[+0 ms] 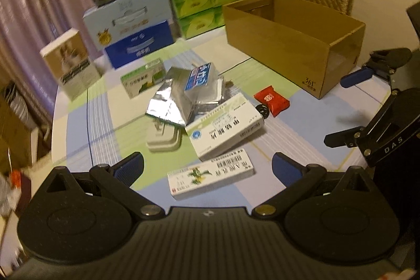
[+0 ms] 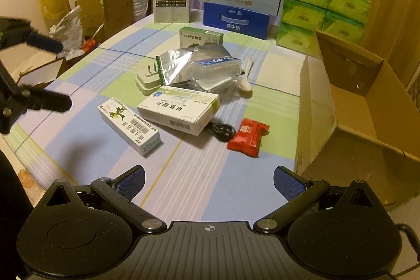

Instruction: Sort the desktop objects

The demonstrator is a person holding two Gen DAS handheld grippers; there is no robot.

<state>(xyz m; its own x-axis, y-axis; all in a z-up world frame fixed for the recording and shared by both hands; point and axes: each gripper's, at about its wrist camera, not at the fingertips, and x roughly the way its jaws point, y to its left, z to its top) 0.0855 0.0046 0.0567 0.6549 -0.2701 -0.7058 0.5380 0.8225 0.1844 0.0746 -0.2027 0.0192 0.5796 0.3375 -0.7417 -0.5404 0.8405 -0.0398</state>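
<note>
Nothing picked yet: left gripper (image 1: 208,167) and right gripper (image 2: 209,179) both hover with jaws spread, empty. Clutter sits mid-desk beside the carton (image 2: 367,106), which looks empty. Likely next: close on the tube box (image 1: 211,174), nearest the left jaws.

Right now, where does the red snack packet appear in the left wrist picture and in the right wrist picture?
Left wrist view: the red snack packet lies right of centre, beside a black cable coil, in front of the open cardboard box.
Right wrist view: the packet lies slightly right of centre, just left of the box wall.
Shared landmark: the white and green medicine box to the packet's left.
</note>
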